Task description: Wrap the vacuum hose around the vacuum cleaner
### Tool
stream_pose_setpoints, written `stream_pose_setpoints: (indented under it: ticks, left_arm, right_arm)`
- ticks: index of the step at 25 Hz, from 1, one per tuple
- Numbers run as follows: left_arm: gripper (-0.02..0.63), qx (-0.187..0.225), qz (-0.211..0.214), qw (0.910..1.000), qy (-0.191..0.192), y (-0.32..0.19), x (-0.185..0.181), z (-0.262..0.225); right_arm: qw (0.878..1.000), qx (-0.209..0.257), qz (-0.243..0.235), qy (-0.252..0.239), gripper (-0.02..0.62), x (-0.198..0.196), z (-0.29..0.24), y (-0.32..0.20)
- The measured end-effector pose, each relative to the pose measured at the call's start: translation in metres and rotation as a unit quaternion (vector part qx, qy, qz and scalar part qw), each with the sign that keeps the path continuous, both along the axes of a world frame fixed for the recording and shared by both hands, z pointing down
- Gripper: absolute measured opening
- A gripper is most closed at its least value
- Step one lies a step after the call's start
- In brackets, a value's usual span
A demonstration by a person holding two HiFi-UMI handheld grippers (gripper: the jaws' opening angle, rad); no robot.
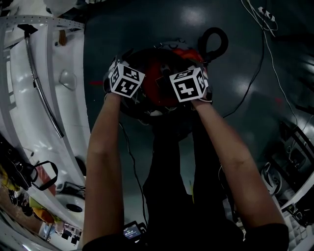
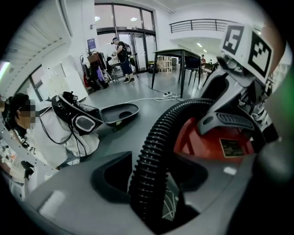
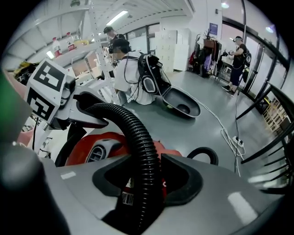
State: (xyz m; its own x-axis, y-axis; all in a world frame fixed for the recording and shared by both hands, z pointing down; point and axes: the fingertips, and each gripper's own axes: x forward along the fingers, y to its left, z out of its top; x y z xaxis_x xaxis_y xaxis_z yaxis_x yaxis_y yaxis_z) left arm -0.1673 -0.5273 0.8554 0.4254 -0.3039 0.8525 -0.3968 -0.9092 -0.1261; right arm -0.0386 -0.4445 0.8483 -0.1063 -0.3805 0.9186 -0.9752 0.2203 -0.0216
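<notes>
While both hands hang low at upper centre of the head view, the left gripper [image 1: 126,81] and right gripper [image 1: 189,84] sit side by side right over the red vacuum cleaner [image 1: 162,73], marker cubes facing up, forearms reaching down from the bottom of the frame. Left gripper view: ribbed black vacuum hose [image 2: 151,156] runs up between the jaws from bottom centre and arcs right toward the vacuum's red body and grey handle; jaws clamped on the hose, part-way closed. Right gripper view: same hose [image 3: 143,151] passes up through the jaw notch, bends left over the red body toward the other gripper; jaws clamped on it too. So each gripper grips the hose, a short arched stretch between them above the cleaner. More hose forms a black loop [image 1: 214,41] on the grey floor [image 1: 147,29], just upper right of the cleaner. White cable and power strip [image 1: 265,12] at upper right, well apart. Grey oval shell [image 3: 183,105] lies on the floor further off.
</notes>
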Motion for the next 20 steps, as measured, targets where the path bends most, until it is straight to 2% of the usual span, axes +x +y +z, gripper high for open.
stream_pose_setpoints:
  ticks: [6,8,11,15,19,20]
  left_arm:
    - [0.236,0.056,0.025,0.9977,-0.028,-0.001,-0.009,-0.008]
    - [0.236,0.045,0.022,0.9985,-0.021,0.002,-0.011,-0.009]
    - [0.222,0.027,-0.009,0.9996,-0.008,0.008,-0.021,-0.008]
    - [0.206,0.015,-0.044,0.9989,0.011,0.021,-0.028,-0.008]
    - [0.202,0.008,-0.055,0.9982,0.022,0.039,-0.030,-0.007]
    - [0.183,0.007,-0.063,0.9976,0.027,0.042,-0.029,-0.007]
  right_arm:
    - [1.000,-0.008,0.009,0.009,0.193,0.001,0.001,0.001]
    - [1.000,-0.009,0.012,0.009,0.190,0.002,0.001,0.001]
    - [1.000,-0.012,0.025,-0.007,0.181,-0.001,0.003,0.005]
    - [1.000,0.002,-0.005,0.020,0.179,-0.004,0.001,0.004]
    - [1.000,-0.003,0.008,0.002,0.186,-0.003,0.002,0.006]
    - [1.000,-0.002,0.008,0.003,0.186,-0.003,0.002,0.007]
